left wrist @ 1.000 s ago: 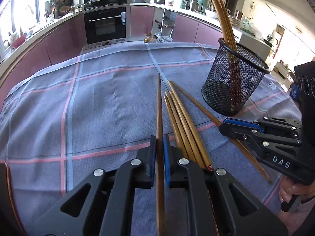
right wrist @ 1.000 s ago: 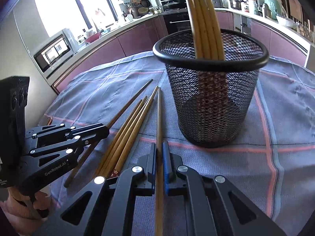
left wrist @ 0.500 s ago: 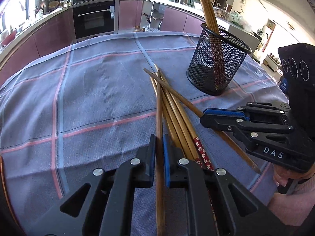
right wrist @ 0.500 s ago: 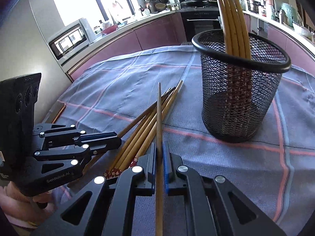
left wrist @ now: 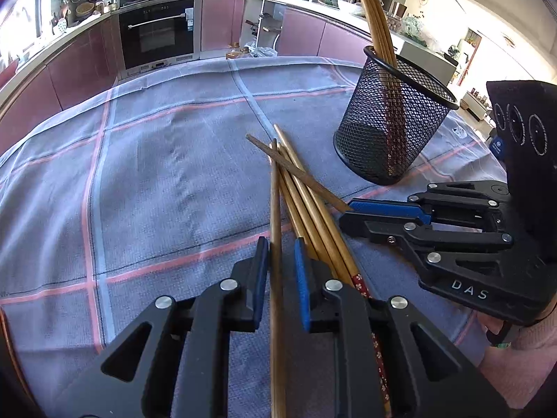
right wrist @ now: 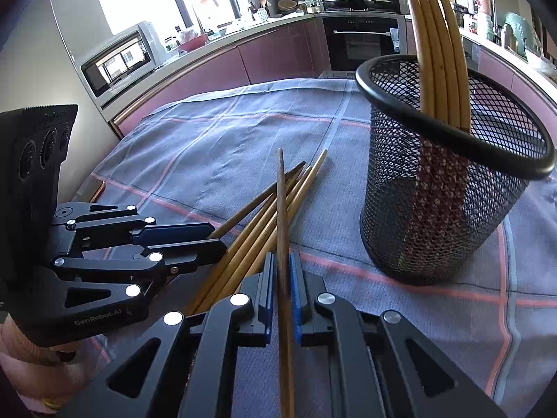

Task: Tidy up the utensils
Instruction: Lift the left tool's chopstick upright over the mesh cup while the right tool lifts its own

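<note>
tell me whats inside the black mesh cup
Several light wooden chopsticks stand in the mesh cup, leaning on its rim, patterned ends down. The cup's floor is too dark to read.

Colours and patterns
Cloth (left wrist: 156, 174): grey-blue, pink-striped plaid. Holder (right wrist: 445, 209): black mesh. Chopsticks (left wrist: 313, 216): brown; one end red, floral.

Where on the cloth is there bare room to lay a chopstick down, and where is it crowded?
Bare: cloth on the pile's side away from the cup. Crowded: between pile and cup, beside the right gripper.
</note>
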A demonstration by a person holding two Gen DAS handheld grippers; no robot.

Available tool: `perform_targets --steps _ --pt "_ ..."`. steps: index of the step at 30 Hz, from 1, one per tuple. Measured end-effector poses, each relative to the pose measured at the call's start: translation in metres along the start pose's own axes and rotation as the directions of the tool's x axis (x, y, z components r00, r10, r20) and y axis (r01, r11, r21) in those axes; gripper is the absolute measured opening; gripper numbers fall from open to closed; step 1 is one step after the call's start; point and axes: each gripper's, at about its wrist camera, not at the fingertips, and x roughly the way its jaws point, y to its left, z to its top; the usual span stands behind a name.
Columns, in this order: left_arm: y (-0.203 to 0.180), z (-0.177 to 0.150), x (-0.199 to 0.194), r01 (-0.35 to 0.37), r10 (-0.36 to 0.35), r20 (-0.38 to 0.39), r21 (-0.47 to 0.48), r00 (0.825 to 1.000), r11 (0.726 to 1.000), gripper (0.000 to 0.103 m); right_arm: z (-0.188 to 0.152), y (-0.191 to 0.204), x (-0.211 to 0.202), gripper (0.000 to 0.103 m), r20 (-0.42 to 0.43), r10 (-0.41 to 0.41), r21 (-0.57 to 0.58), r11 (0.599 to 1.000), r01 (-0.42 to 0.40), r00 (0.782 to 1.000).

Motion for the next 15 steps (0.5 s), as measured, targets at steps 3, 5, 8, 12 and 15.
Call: perform_targets --steps 3,5,8,12,15 --pt "0.002 -0.001 -0.001 -0.006 0.006 0.001 -0.019 1.0 1.0 0.008 0.0 0.002 -0.007 0.006 0.021 0.001 -0.003 1.0 -0.001 1.0" --pt "0.003 -0.001 -0.004 -0.007 0.008 0.007 -0.028 1.0 1.0 0.008 -0.001 0.002 -0.016 0.006 0.044 0.009 -0.001 1.0 -0.009 0.999" --pt "0.002 0.0 -0.013 0.005 -0.004 0.026 -0.027 1.0 1.0 0.008 0.001 0.0 -0.033 0.006 0.087 0.021 -0.007 1.0 -0.021 0.996" --pt "-0.001 0.005 -0.035 0.041 -0.039 0.074 -0.018 0.996 0.999 0.008 0.003 -0.002 -0.061 0.006 0.161 0.029 -0.011 1.0 -0.027 0.987" --pt "-0.004 0.009 -0.054 0.082 -0.08 0.113 -0.011 0.99 0.997 0.008 0.005 -0.007 -0.079 0.006 0.204 0.03 -0.002 1.0 -0.03 0.979"
